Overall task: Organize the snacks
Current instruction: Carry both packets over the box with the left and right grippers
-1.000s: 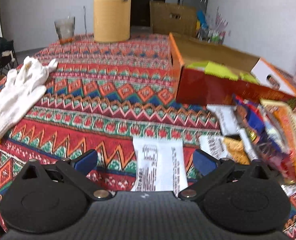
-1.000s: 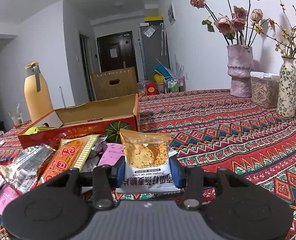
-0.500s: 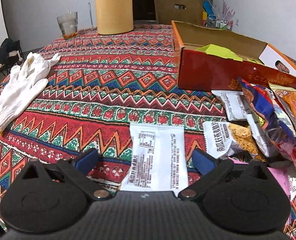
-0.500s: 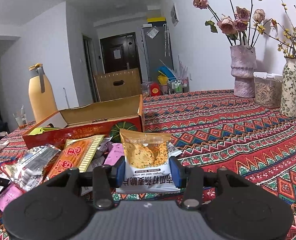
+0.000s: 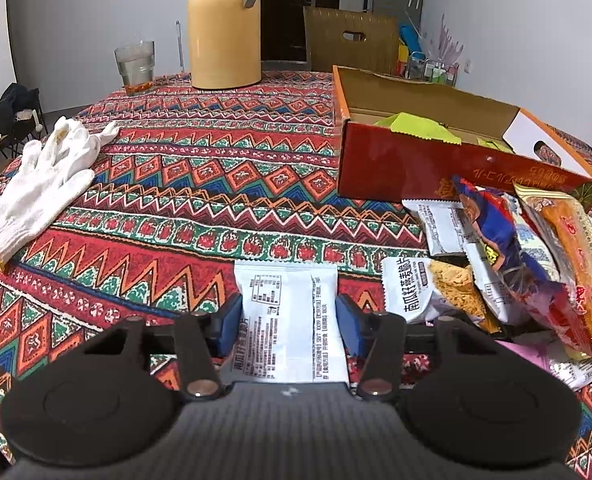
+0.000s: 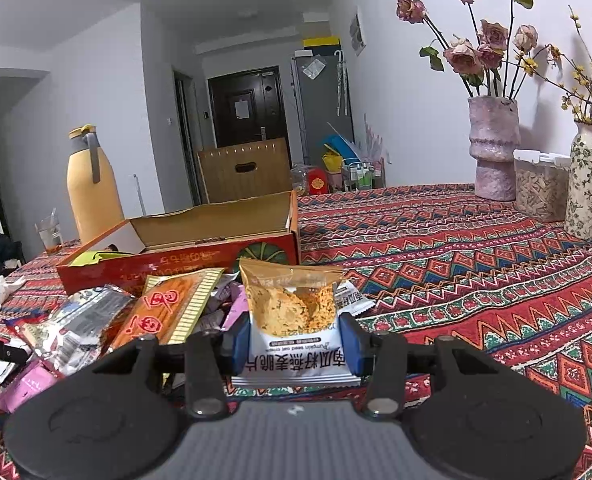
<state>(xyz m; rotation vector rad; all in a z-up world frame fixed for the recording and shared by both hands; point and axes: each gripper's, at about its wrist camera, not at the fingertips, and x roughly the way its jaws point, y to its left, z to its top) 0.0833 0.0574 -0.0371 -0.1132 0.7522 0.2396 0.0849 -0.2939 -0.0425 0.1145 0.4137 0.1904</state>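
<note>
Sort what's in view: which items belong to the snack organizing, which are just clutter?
Job:
- white snack packet between left gripper pads, jaws just closing
- oat crisp packet in right gripper
- snack pile
- red cardboard box

Clutter:
- white glove
- yellow thermos
- drinking glass
- flower vases

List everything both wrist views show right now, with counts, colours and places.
Snack box: one, red-orange, open, behind the pile.
Snack pile: mixed packets, count unclear, in front of the box.
White packet: one, between the left pads.
Oat-crisp packet: one, white and tan, between the right pads.
Flask: one, yellow, far edge.
Glass: one, clear, beside the flask.
Glove: white, left side.
Vases: two, with flowers.
Left gripper: just closing on the packet.
Right gripper: shut on its packet.
</note>
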